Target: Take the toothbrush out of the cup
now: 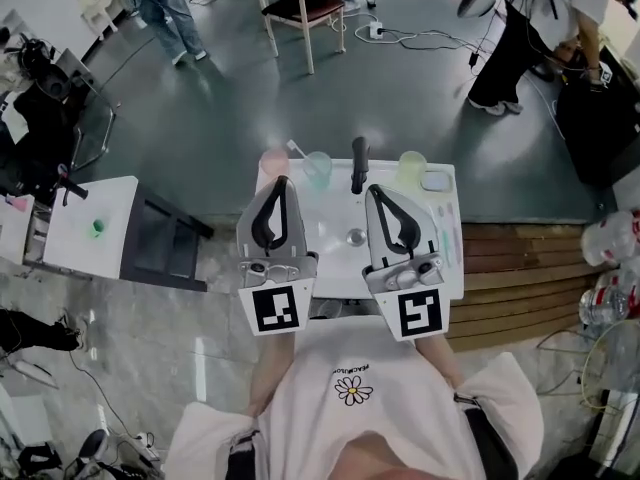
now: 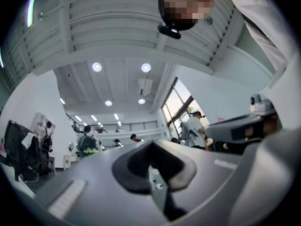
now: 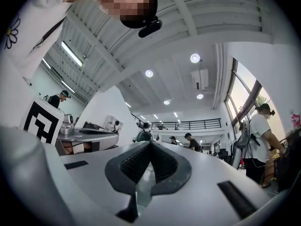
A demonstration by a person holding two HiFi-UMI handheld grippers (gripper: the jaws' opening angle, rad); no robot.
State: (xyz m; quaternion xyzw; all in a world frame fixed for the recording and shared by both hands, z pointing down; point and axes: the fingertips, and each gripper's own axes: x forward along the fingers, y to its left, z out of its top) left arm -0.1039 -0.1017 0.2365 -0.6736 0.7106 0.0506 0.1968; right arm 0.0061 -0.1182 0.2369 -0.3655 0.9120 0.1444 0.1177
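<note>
Item: toothbrush [image 1: 297, 149], white and thin, standing at the far edge of the white table [image 1: 335, 208]. Its foot is seeming to sit in the pale blue cup [image 1: 318, 169], with its long axis leaning up and away toward the pink cup [image 1: 274, 161] on the left; which of the two cups is holding it is proving hard to tell. Left tongs [image 1: 283, 181]: jaws lying pressed together, gripping nothing, tip pointing outward and a little upward, hanging just short of the pink cup. Right tongs [image 1: 372, 189]: jaws likewise meeting, empty, hovering beside the black tap [image 1: 358, 164], farther from the brush. Governing relation: the brush is lying ahead and slightly right of the left tongs, the nearer pair; either pair is needing to open before closing across the leaning handle.
</note>
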